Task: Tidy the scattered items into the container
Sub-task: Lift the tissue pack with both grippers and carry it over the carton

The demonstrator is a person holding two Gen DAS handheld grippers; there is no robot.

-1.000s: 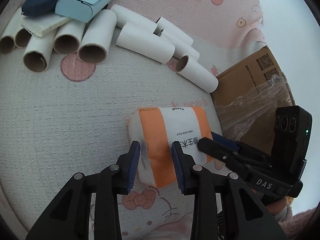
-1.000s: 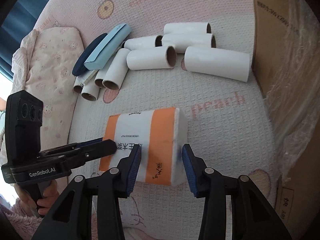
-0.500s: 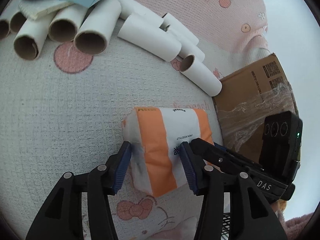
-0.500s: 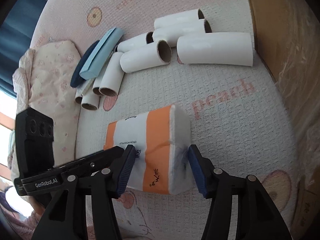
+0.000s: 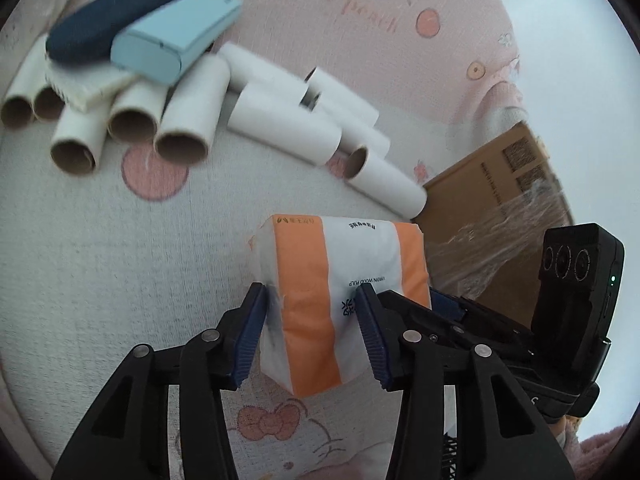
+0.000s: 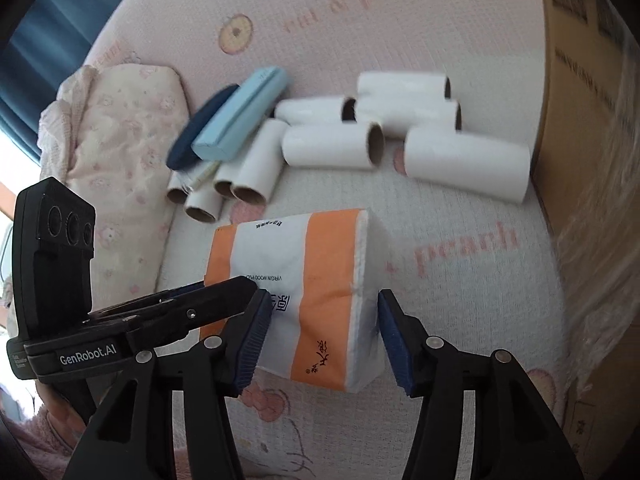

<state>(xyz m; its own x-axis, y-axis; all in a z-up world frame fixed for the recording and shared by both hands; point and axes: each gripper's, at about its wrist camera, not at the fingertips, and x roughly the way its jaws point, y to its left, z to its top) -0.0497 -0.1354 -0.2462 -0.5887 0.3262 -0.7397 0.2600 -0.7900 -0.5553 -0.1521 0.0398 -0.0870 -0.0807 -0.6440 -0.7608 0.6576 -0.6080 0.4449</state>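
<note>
Both the left tongs (image 5: 314,330) and right tongs (image 6: 324,336) are clamped on the tissue pack (image 5: 344,292), lifted off the bed (image 5: 100,248). The cardboard tubes (image 6: 332,146), two cases (image 5: 176,36) and cardboard box (image 5: 496,196) suggest the tidying has barely begun.

Pink cartoon-print bedspread (image 6: 460,264), blue curtain (image 6: 44,36) w/ daylight beside.

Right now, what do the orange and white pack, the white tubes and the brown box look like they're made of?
Orange and white pack: soft tissue in thin glossy plastic film; it wrinkles and dents between the left gripper and the right gripper.
White tubes: matte cardboard, white outside, brown inside at the open ends.
Brown box: brown cardboard, probably corrugated, with shiny crinkled clear tape or film across it.
</note>
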